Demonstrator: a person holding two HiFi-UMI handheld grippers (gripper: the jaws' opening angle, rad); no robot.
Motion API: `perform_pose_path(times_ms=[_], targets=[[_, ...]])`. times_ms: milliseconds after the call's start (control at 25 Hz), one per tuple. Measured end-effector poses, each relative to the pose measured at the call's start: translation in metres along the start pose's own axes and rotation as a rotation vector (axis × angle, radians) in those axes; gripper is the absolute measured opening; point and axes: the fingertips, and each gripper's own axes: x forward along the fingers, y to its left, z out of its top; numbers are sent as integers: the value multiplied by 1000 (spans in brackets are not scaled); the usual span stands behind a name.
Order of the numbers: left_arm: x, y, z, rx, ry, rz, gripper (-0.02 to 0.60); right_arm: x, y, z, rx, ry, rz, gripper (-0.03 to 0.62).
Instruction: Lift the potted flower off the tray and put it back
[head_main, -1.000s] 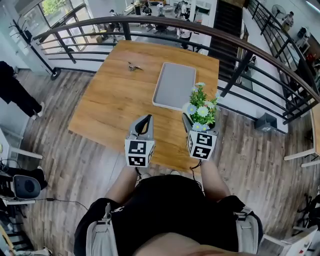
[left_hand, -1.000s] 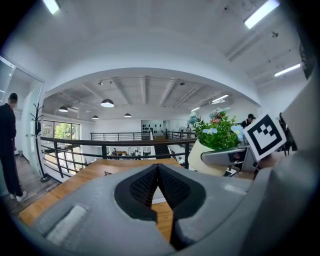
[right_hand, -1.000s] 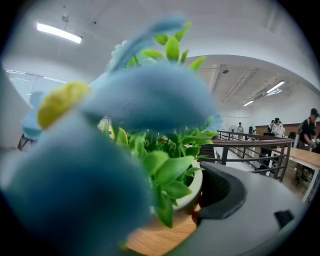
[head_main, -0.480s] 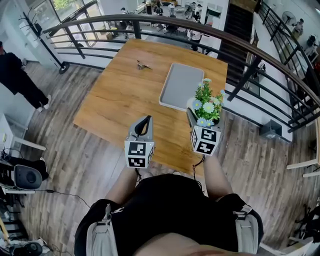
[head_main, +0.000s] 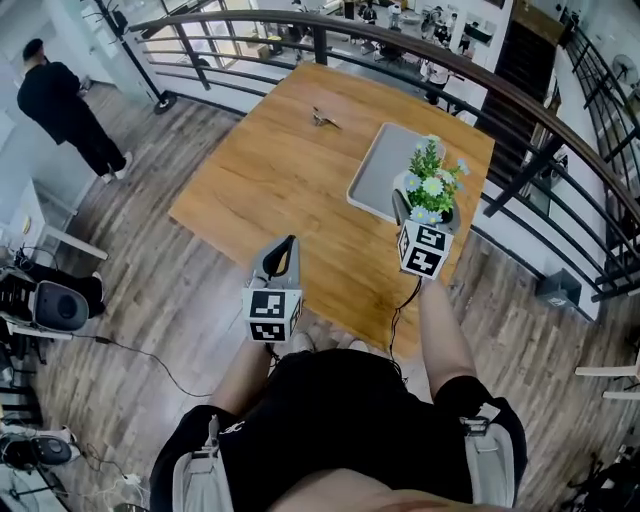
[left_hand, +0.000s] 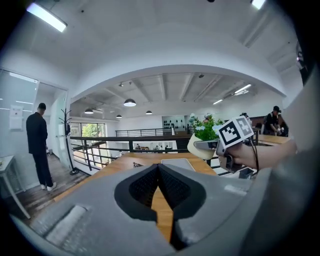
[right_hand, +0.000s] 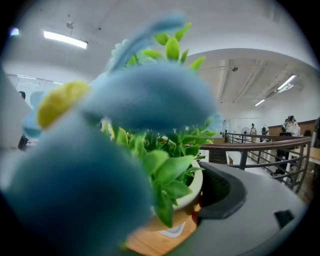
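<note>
Bystander (head_main: 60, 105) at far left, well apart from table (head_main: 270, 190); no hazard. Left gripper (head_main: 287, 250) next: jaws together, nothing between, near table's near edge, idle. Small object (head_main: 322, 118) far across table, clear of work. Tray (head_main: 375, 175) right of centre, bare, flat on table. Right gripper (head_main: 425, 215) clamped on pot (left_hand: 199, 146), jaws wide round its wall. Holds it upright in air, clear of table, at tray's near right corner as seen from head view. Cannot tell whether squarely over tray or just beside it. Judged stage: lift done, return pending.

Risks noted.
- Slip: round, smooth-looking wall in a wide two-point pinch; any tilt or jolt likely to rotate or drop pot.
- Blind placement: right gripper view filled by flowers (right_hand: 150, 95), tray hidden from it, head view alone left for aim.
- Rim strike: straight descent from present spot likely to land base half on tray lip, with tipping on release.
- Edge: pot close to table's right side, floor (head_main: 530, 300) beyond; fall there probably fatal to pot.

Recommend shift over tray centre before lowering, and release only with base flat.
</note>
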Motion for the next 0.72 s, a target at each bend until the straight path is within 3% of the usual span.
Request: perform_pose_path(times_ms=[240,480,720], targets=[[-25,22,-18,-28,59,126,12,50,4,-45,42,90,48,506],[-48,45,-33,-36,96,238,12,91,13,-104,17,161,102,506],[-58,64,-46,-60,135,299,12,125,28,-146,-6,243,123,506]])
